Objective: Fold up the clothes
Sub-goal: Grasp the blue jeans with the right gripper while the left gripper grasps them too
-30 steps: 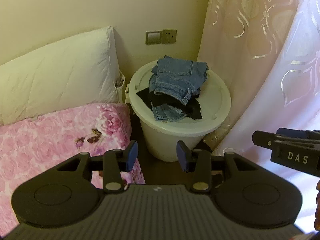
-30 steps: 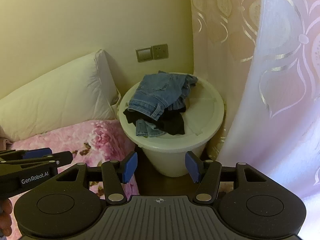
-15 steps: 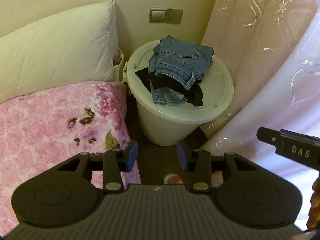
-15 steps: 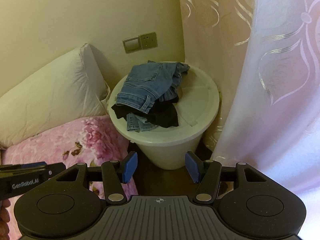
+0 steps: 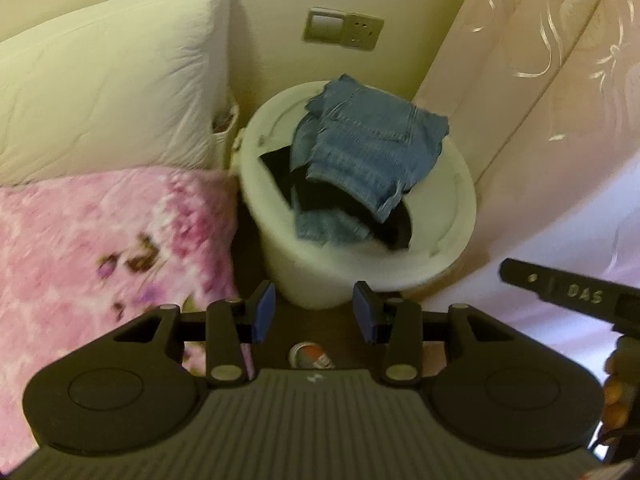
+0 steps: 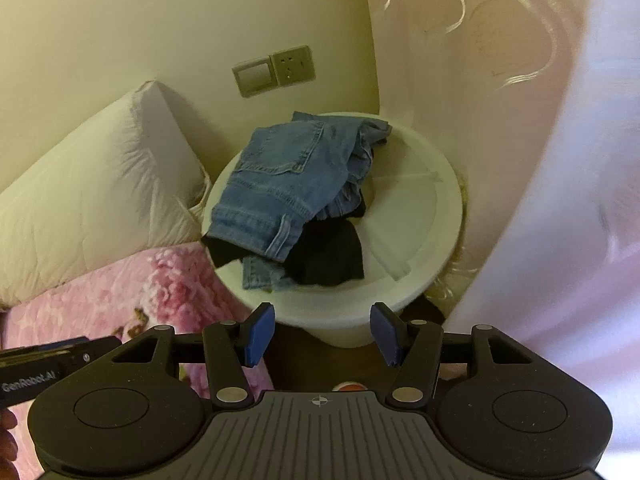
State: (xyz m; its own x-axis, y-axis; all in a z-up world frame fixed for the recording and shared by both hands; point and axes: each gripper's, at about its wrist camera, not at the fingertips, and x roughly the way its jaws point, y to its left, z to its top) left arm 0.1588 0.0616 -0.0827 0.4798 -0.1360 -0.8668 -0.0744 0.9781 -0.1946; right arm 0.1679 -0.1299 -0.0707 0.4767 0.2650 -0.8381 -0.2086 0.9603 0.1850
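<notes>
A pile of clothes lies on a white round bin lid (image 5: 452, 200) (image 6: 420, 216): blue denim shorts (image 5: 372, 144) (image 6: 280, 188) on top, a black garment (image 5: 320, 196) (image 6: 328, 256) under them, and more denim (image 6: 256, 274) at the front. My left gripper (image 5: 314, 312) is open and empty, short of the bin. My right gripper (image 6: 322, 334) is open and empty, just in front of the bin. Each gripper shows at the edge of the other's view.
A bed with a pink floral blanket (image 5: 100, 240) (image 6: 132, 292) and a white pillow (image 5: 108, 92) (image 6: 96, 196) lies left of the bin. Curtains (image 5: 552, 120) (image 6: 540, 140) hang to the right. A wall switch and socket (image 6: 274, 70) sit behind. A small round object (image 5: 308, 356) lies on the dark floor.
Both grippers have moved closer to the bin and higher over it; the clothes pile looks larger. Both stay open.
</notes>
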